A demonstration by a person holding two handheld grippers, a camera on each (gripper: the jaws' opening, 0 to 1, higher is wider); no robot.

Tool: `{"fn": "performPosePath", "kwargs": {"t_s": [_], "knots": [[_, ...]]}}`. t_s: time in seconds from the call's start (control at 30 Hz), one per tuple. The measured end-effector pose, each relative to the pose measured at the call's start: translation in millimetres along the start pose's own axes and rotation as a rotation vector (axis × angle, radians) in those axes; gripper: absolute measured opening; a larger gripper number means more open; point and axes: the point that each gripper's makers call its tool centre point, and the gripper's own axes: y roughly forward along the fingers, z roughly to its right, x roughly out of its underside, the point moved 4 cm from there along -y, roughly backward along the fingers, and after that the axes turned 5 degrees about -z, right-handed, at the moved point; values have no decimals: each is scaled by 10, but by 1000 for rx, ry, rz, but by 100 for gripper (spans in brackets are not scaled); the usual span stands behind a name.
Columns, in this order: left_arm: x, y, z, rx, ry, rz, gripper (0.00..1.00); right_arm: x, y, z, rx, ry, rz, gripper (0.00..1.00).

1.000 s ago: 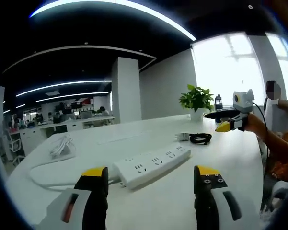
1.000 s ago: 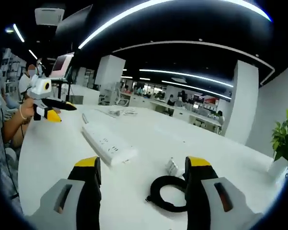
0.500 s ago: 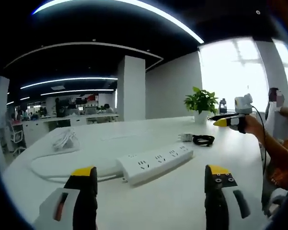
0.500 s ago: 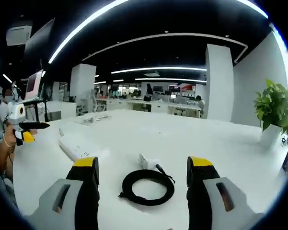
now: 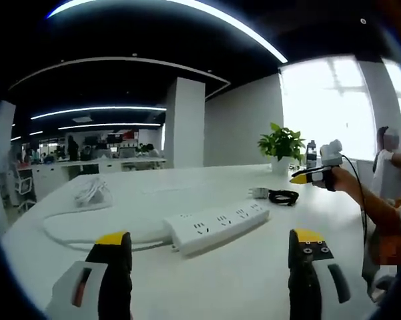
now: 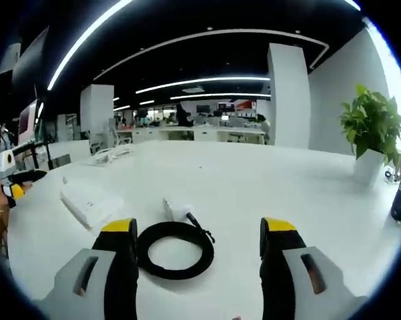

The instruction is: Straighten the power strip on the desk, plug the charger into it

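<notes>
Both grippers empty, jaws apart: left gripper faces the skewed power strip to square it, right gripper frames the charger and its coiled cable for pickup

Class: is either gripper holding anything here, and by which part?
Nothing is held. The left gripper and right gripper are both open, above the desk.

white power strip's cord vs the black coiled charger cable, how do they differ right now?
Colour: the power strip's white cord against the charger's black cable.
Pose: the white cord lies in one wide, loose loop on the white desk; the black cable is wound into a tight round coil.
Attachment: the white cord runs into the long white power strip; the black cable leads to the small white charger block.
Both rest flat on the desk, ungripped.
</notes>
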Motion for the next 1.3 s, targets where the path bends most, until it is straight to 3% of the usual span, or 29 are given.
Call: {"fn": "performPosePath", "kwargs": {"t_s": [0.23,0.7,1.3], "knots": [[3,4,20,6,1,-1,99,24,31,58,24,-22,-30,74],[34,-17,19,1,-4,-5,96,109,186,92,45,-56,-154,72],[16,-62,33,3,-6,9,95,262,278,146,61,-90,-329,54]]}}
